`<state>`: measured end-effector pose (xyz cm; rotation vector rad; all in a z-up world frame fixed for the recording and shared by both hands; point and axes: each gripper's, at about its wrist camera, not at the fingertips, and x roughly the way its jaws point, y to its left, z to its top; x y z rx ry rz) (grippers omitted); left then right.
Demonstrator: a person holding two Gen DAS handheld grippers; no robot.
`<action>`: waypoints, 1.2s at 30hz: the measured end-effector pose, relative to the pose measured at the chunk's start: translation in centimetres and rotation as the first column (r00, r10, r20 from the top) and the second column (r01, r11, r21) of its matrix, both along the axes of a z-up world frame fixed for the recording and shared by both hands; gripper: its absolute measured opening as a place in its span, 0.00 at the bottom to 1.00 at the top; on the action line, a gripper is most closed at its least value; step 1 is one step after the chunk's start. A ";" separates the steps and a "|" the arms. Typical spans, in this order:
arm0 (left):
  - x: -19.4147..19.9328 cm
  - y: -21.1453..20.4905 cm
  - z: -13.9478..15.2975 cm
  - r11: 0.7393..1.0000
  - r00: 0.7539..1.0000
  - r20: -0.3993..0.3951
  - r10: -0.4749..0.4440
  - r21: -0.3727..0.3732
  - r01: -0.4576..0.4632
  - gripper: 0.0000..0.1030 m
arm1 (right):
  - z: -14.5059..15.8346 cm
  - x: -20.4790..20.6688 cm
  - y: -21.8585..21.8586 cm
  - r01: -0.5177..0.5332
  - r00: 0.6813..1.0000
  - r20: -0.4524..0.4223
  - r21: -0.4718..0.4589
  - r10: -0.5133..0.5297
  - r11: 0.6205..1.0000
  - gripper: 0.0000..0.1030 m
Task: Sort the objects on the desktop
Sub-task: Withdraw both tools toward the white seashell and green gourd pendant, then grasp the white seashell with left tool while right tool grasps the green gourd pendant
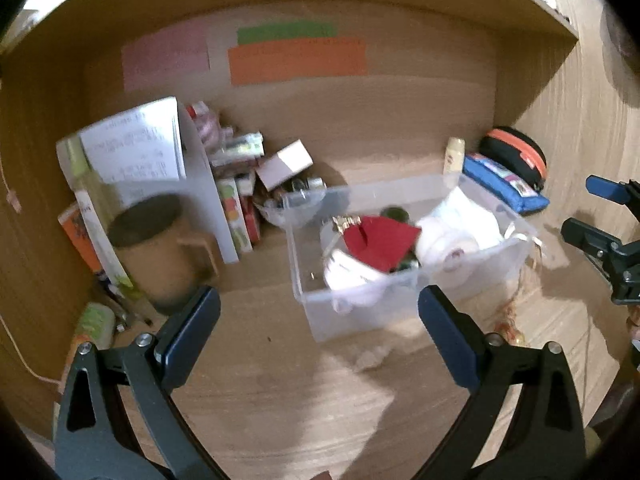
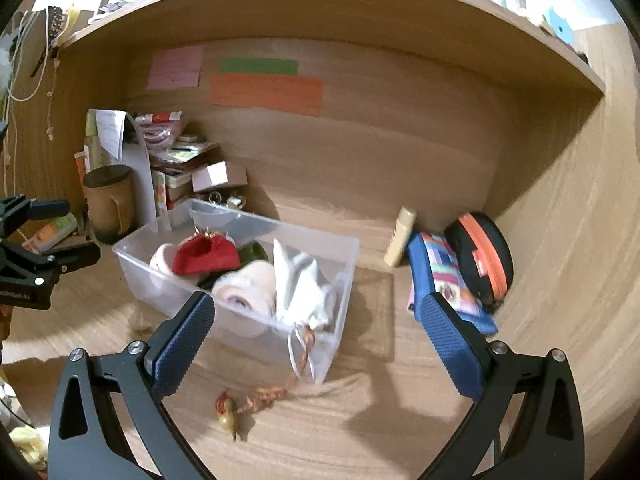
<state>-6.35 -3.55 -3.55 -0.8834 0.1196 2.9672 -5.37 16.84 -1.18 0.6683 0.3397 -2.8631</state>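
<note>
The left gripper [image 1: 318, 332] and right gripper [image 2: 320, 340] both hang spread wide over the bare wooden desk [image 2: 320, 432], nothing between their pads. Just beyond them stands the clear plastic bin [image 2: 344, 248], holding a red pouch [image 2: 206, 256], tape rolls [image 2: 248, 284] and white cloth [image 2: 304, 292]. A beaded charm [image 2: 228, 416] trails from it onto the desk.

place: home desk nook | signs — wooden desk [image 2: 320, 440], sticky notes [image 2: 266, 90], books [image 1: 236, 212]
</note>
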 end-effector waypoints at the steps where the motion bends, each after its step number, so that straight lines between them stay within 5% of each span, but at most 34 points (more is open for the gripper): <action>1: -0.2 0.0 -0.6 1.000 1.000 0.019 -0.002 0.006 0.001 0.97 | -0.3 0.1 0.2 0.006 1.000 0.010 -0.002 -0.006 1.000 1.00; 12: -0.7 1.2 -4.8 0.999 0.991 0.126 -0.041 0.030 0.038 0.98 | -5.0 0.3 0.2 -0.004 0.984 0.178 0.027 -0.001 1.000 1.00; 21: -1.9 1.9 -6.4 0.997 0.973 0.216 -0.080 0.033 0.074 0.97 | -8.9 -1.4 -0.5 -0.081 0.911 0.392 -0.135 0.128 0.988 1.00; 27: -3.4 1.4 -7.4 0.996 0.953 0.294 -0.077 0.073 0.058 0.79 | -9.2 -1.5 -0.8 -0.100 0.900 0.406 -0.160 0.158 0.982 0.97; 36: -4.4 1.8 -8.1 0.995 0.942 0.326 -0.084 0.074 0.063 0.64 | -10.0 -1.9 -2.1 -0.160 0.869 0.450 -0.136 0.205 0.978 0.65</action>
